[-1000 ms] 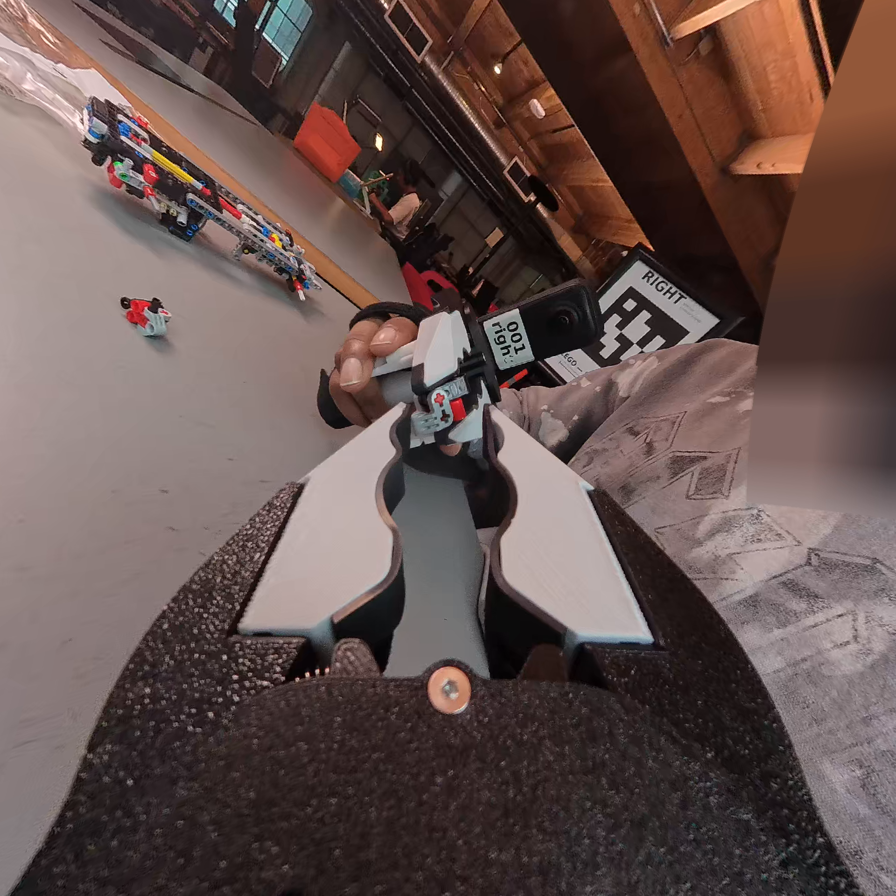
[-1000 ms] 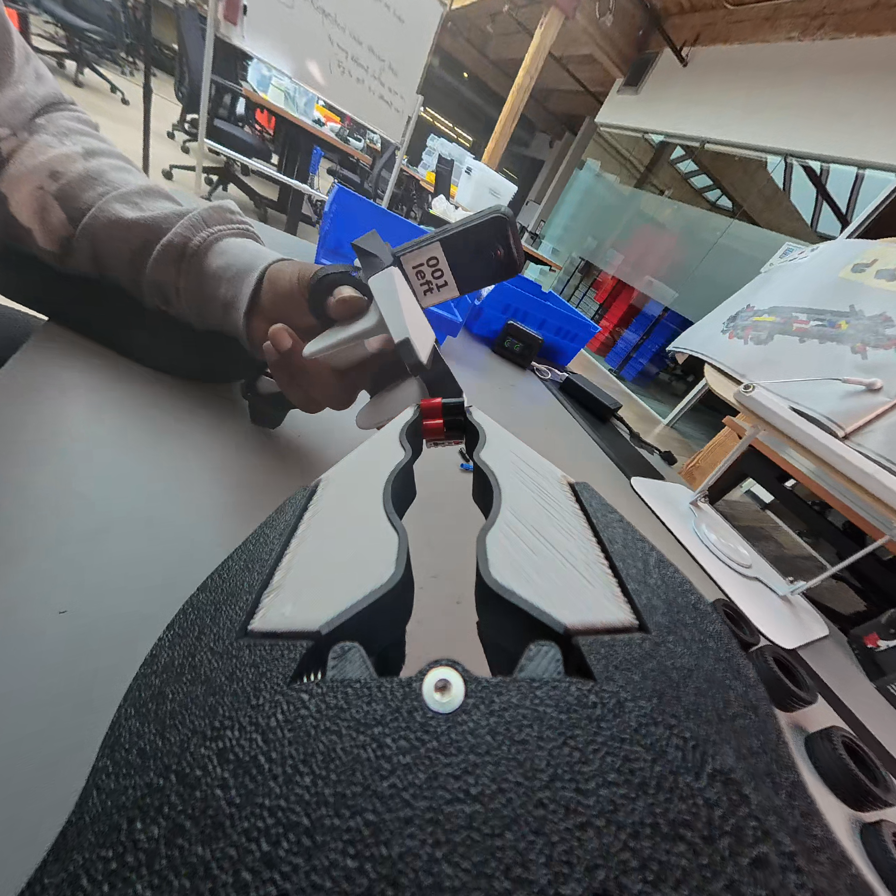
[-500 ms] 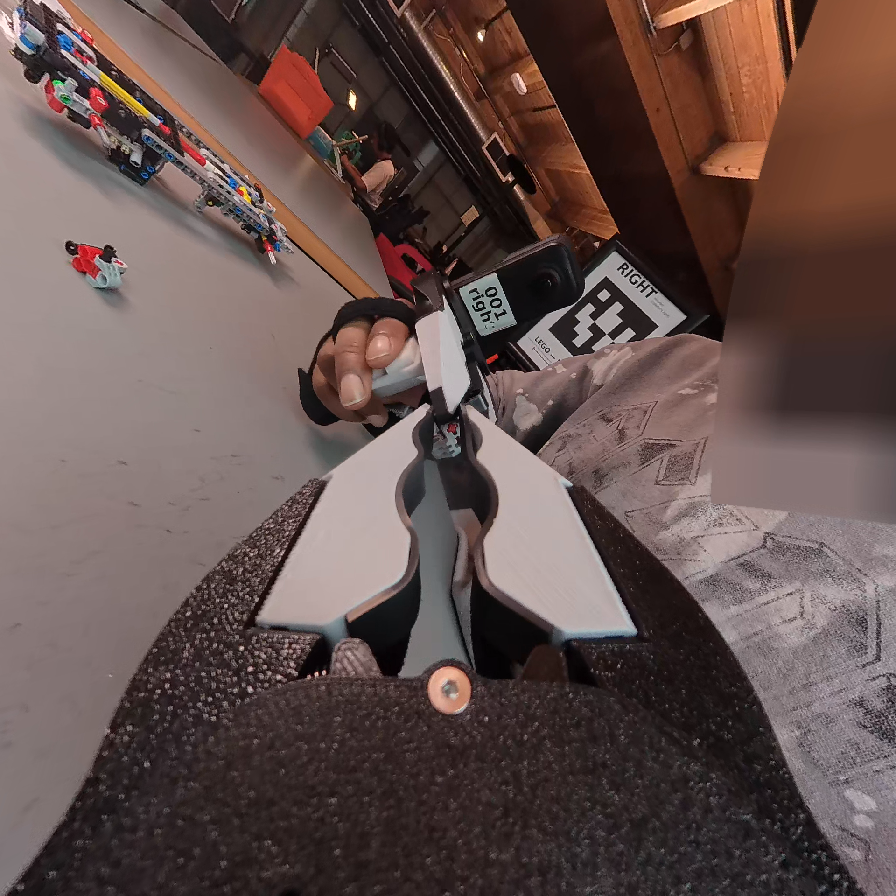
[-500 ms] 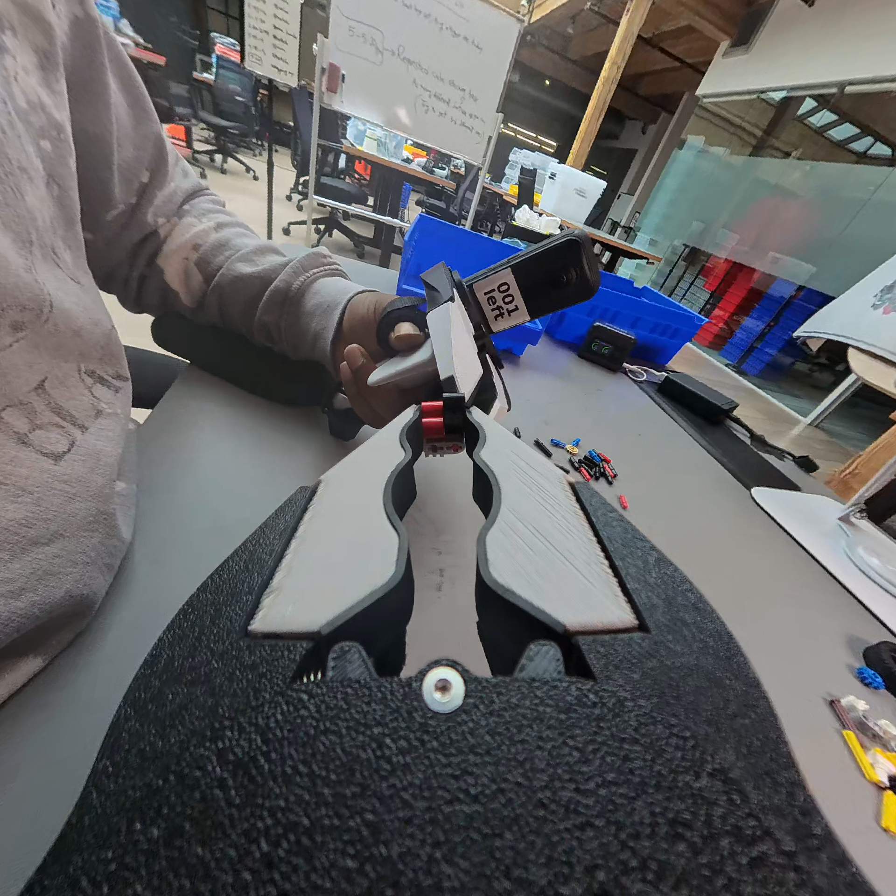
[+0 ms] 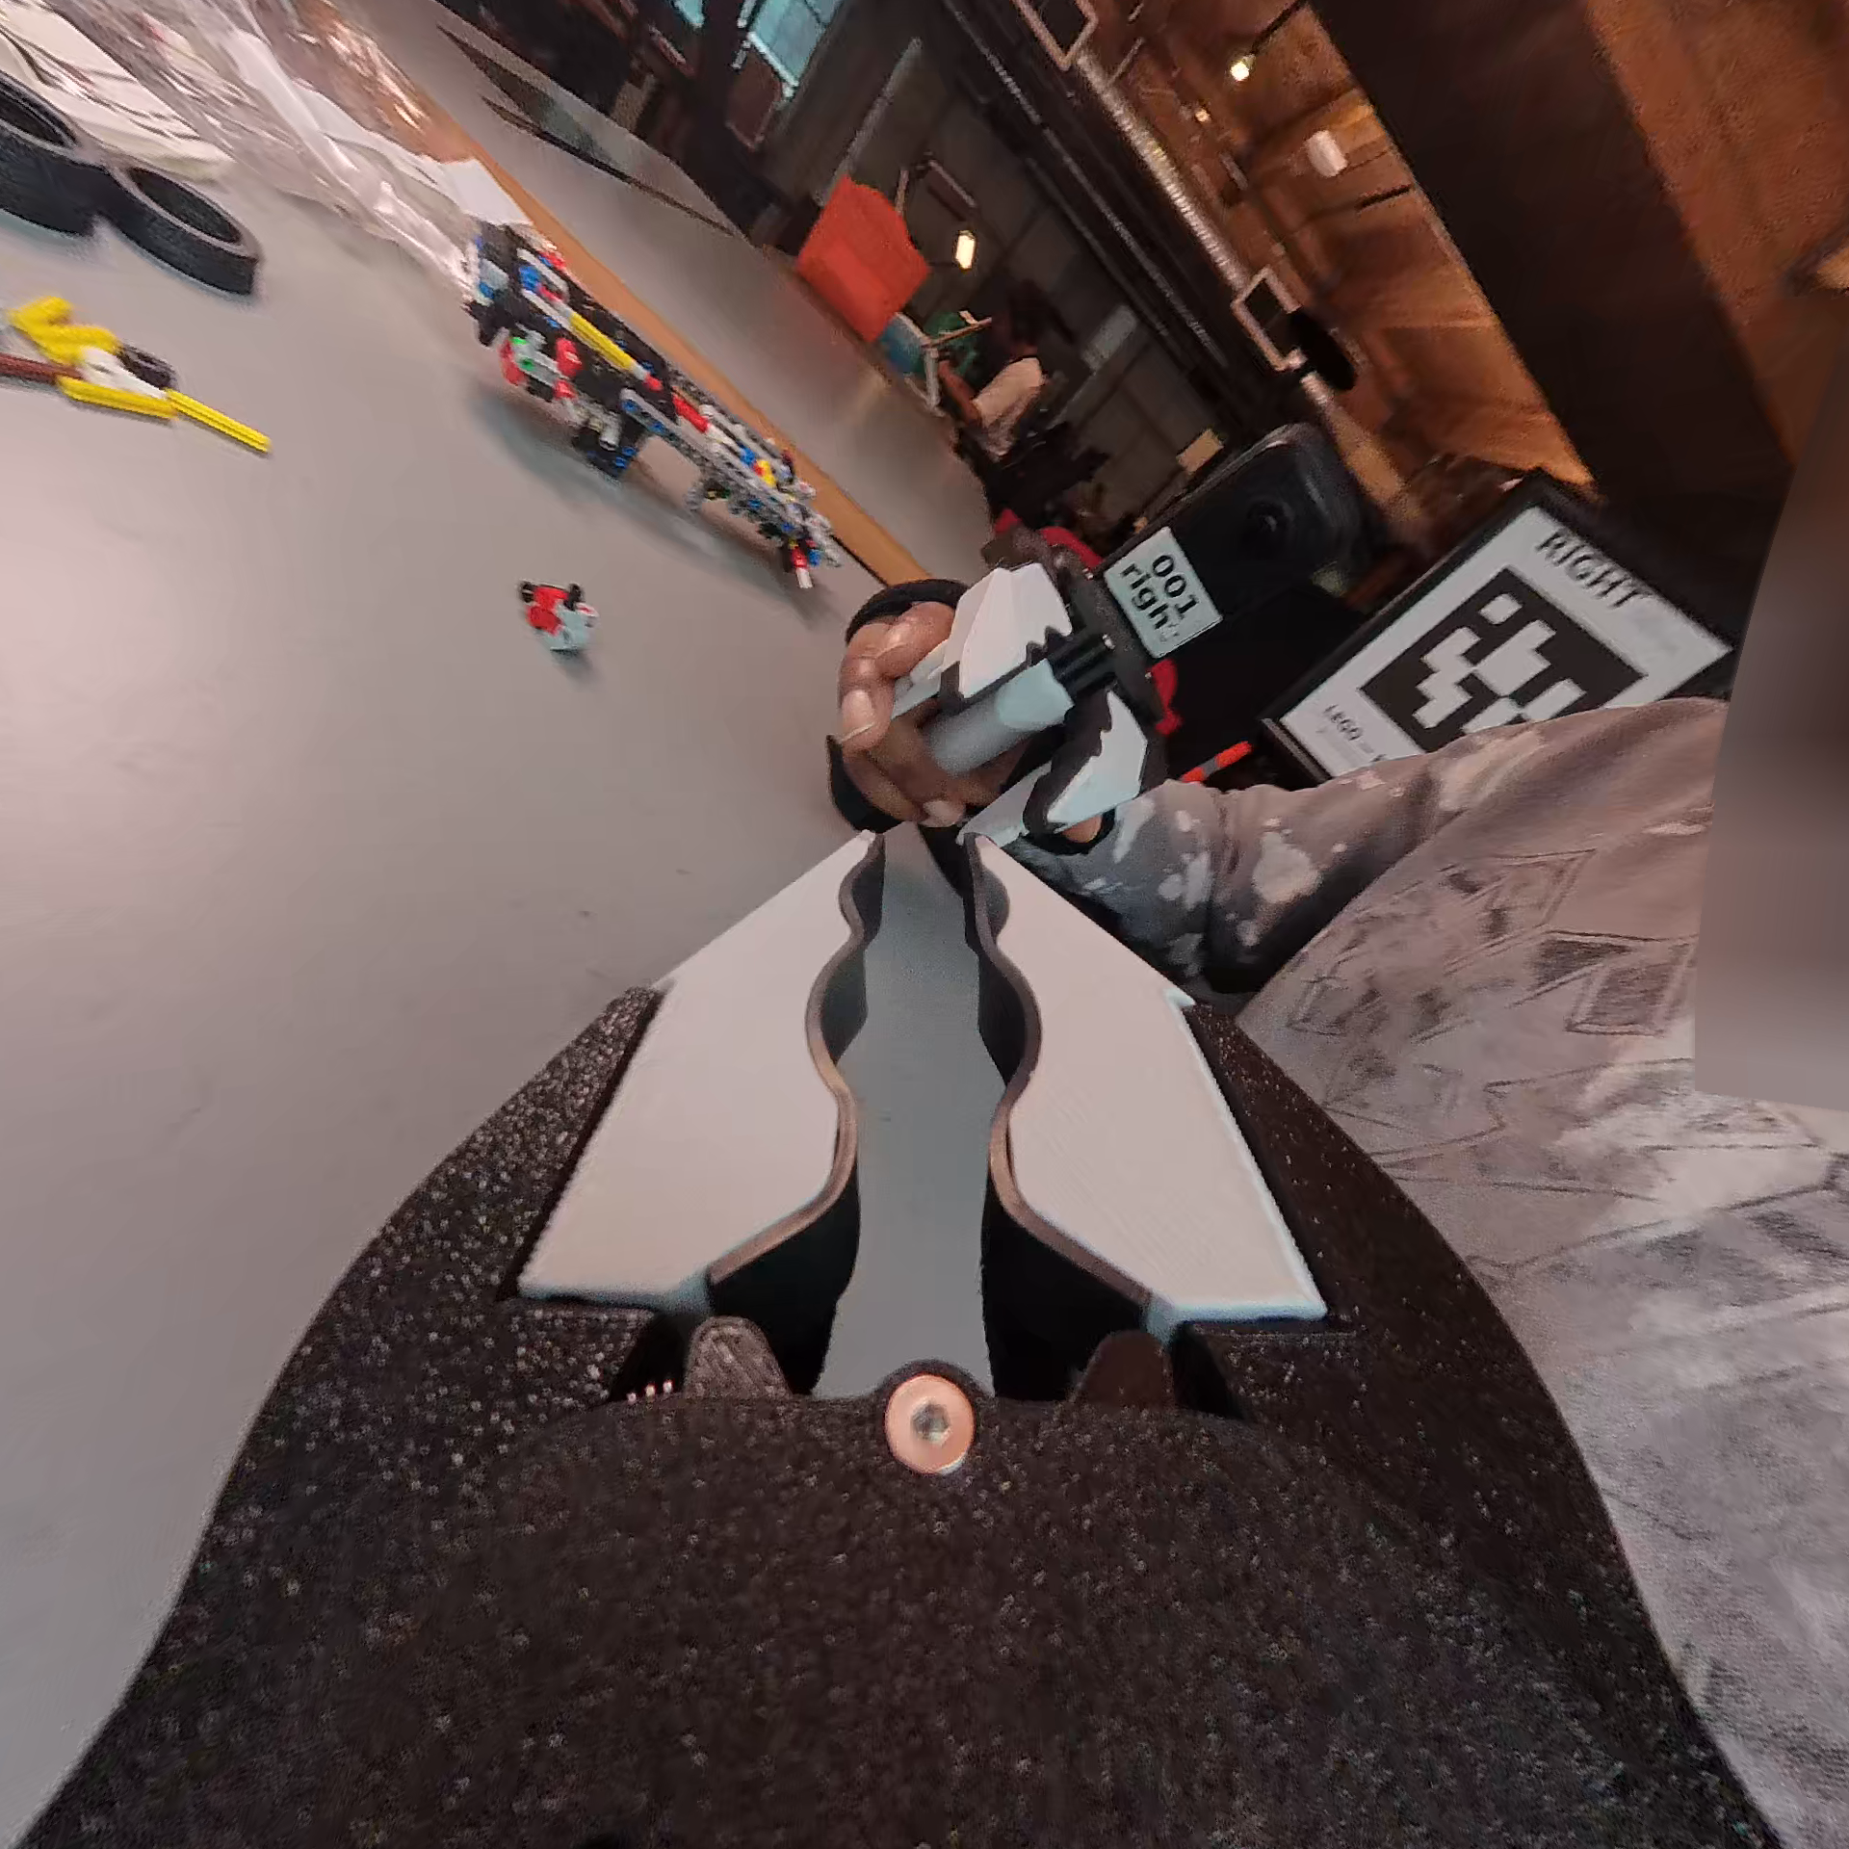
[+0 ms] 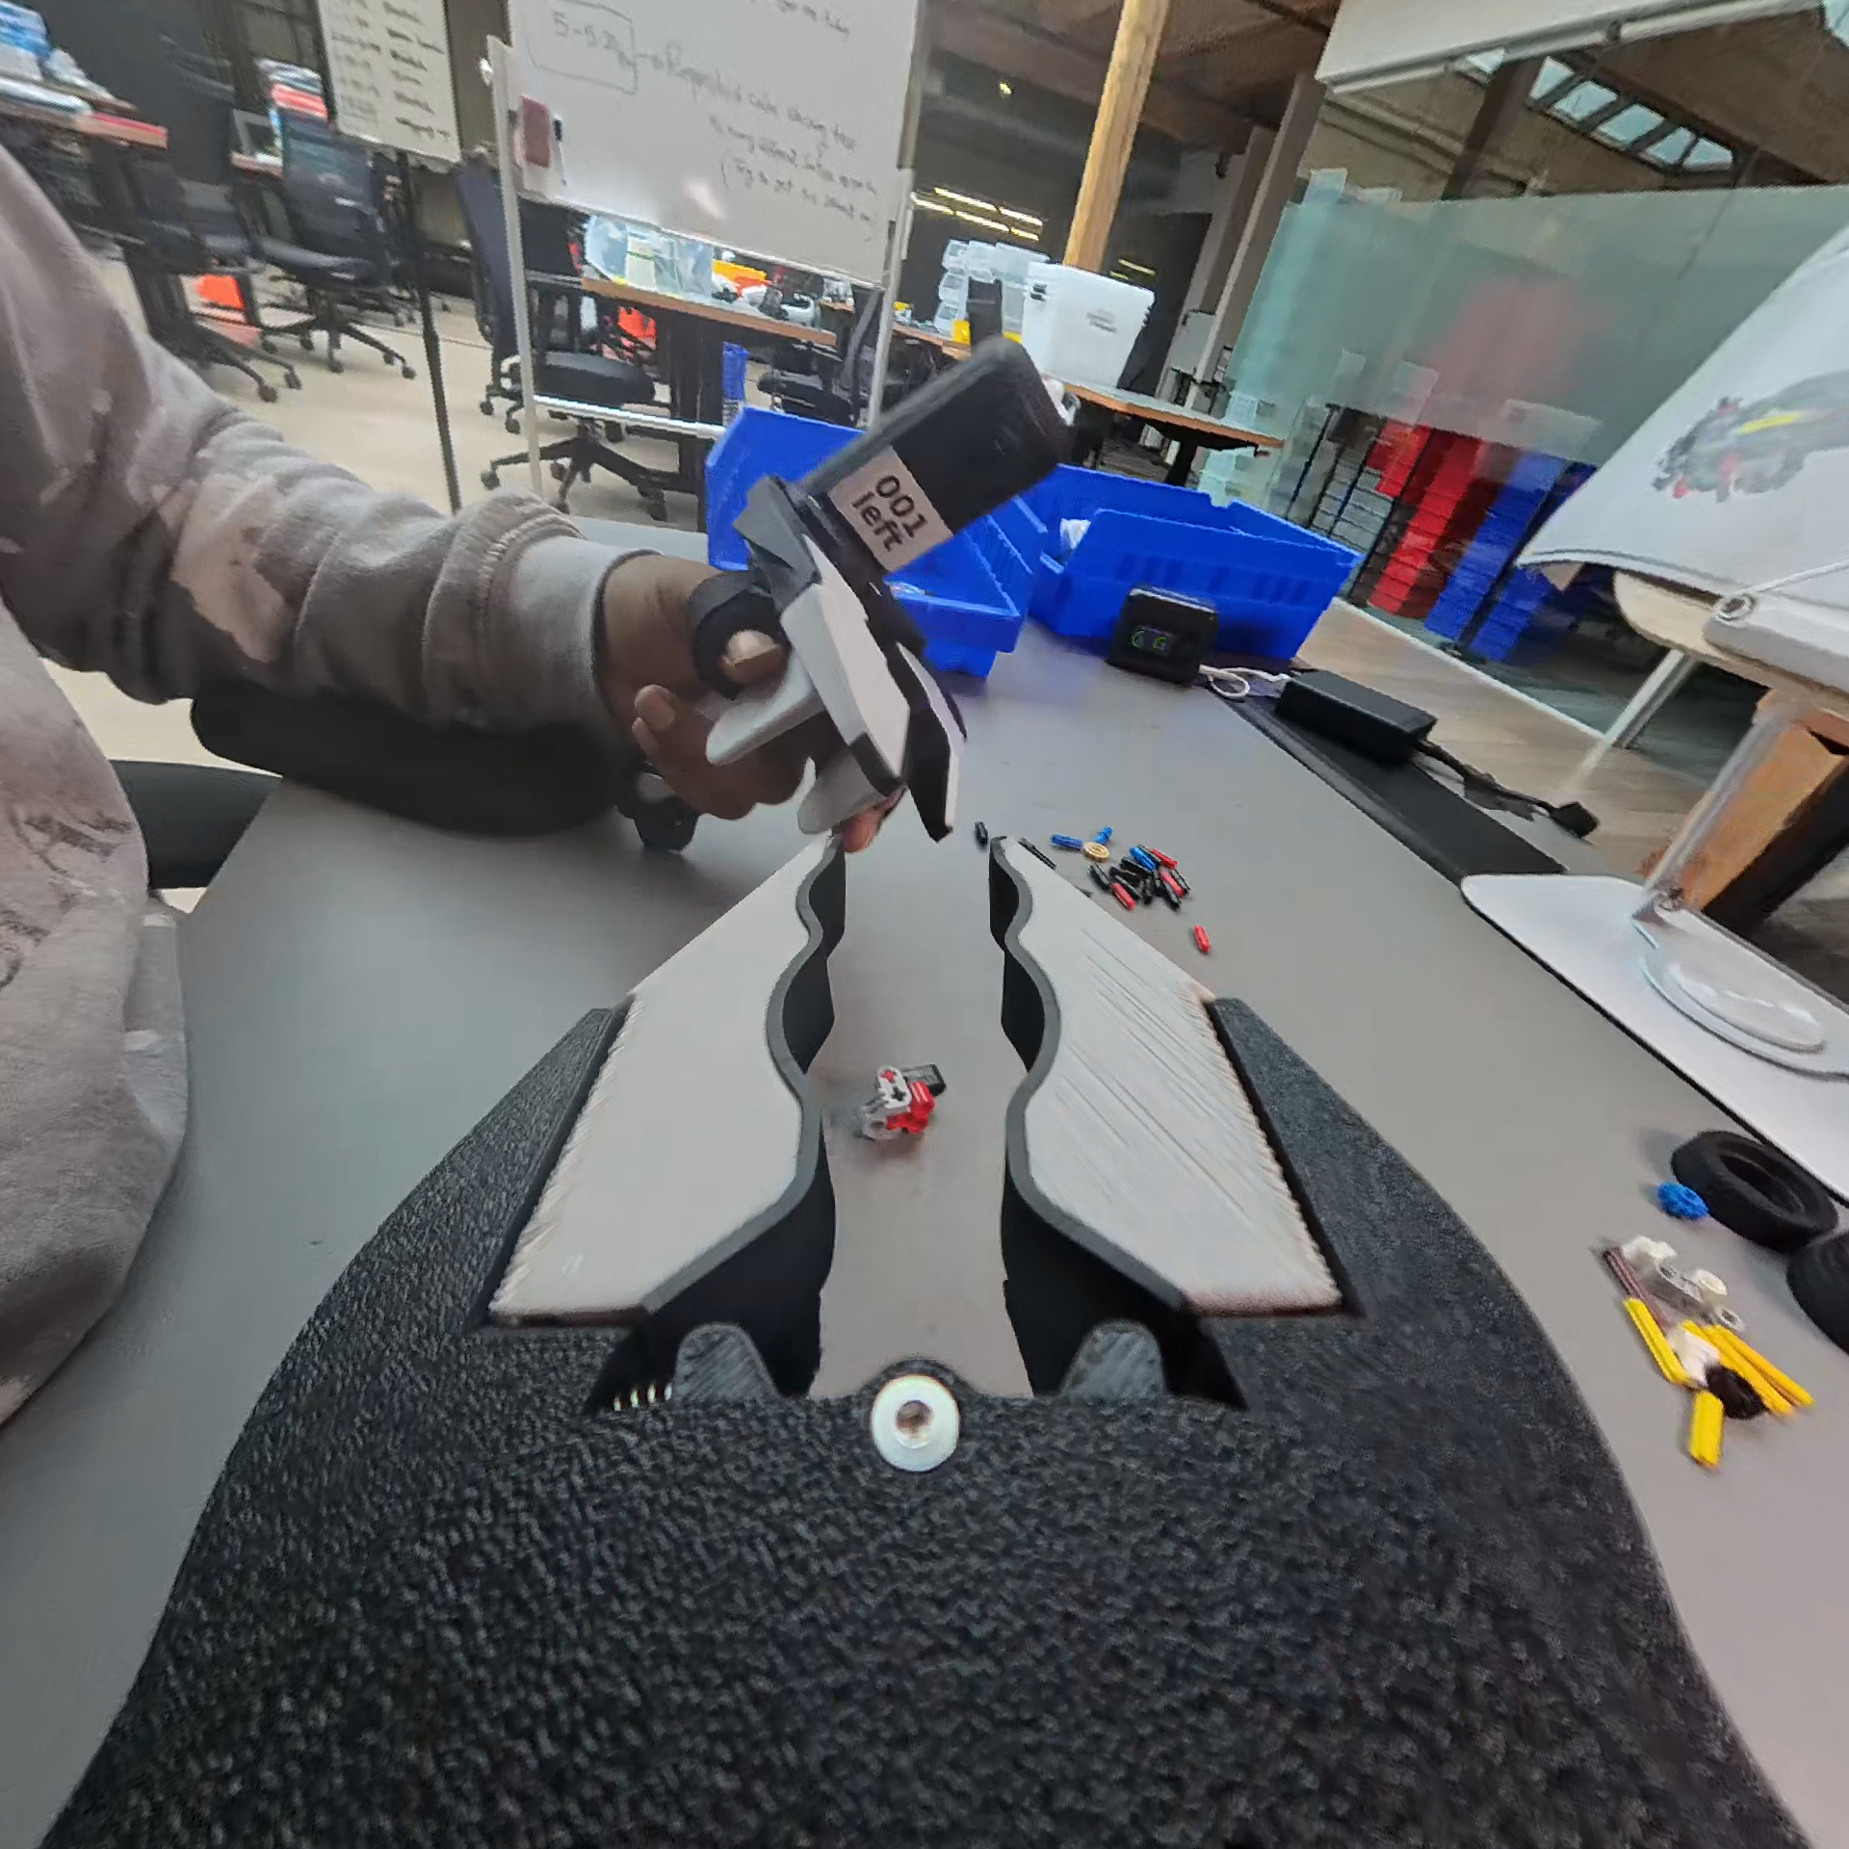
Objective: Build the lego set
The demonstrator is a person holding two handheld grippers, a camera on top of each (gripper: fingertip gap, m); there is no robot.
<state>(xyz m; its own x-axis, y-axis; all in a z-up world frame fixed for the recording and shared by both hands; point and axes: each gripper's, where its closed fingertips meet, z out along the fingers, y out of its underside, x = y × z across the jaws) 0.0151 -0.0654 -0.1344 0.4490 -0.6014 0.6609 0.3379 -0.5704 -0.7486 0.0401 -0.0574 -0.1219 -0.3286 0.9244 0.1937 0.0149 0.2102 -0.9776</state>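
My left gripper (image 5: 922,843) is slightly open and empty, held above the grey table (image 5: 300,850). My right gripper (image 6: 915,850) is open and empty, facing the left one (image 6: 880,760) at close range. A small red, grey and black lego piece (image 6: 898,1101) lies on the table below the gap between my right fingers. A similar small red and grey piece (image 5: 557,612) lies on the table in the left wrist view; I cannot tell if it is the same one. The long lego chassis (image 5: 640,400) lies farther back. The right gripper also shows in the left wrist view (image 5: 1021,690).
Loose small pins (image 6: 1131,875) lie past my right fingertips. Yellow pieces (image 6: 1701,1346) and black tyres (image 6: 1741,1191) lie to the right, also in the left wrist view (image 5: 100,370). A booklet stand (image 6: 1701,981) and blue bins (image 6: 1181,570) stand behind. A sleeve (image 5: 1401,900) is close. My two grippers' fingertips are within a few centimetres of each other.
Both grippers were shut together on a small red and grey piece. Both have opened and moved apart, and neither holds it now; a small piece lies on the table under the right gripper.
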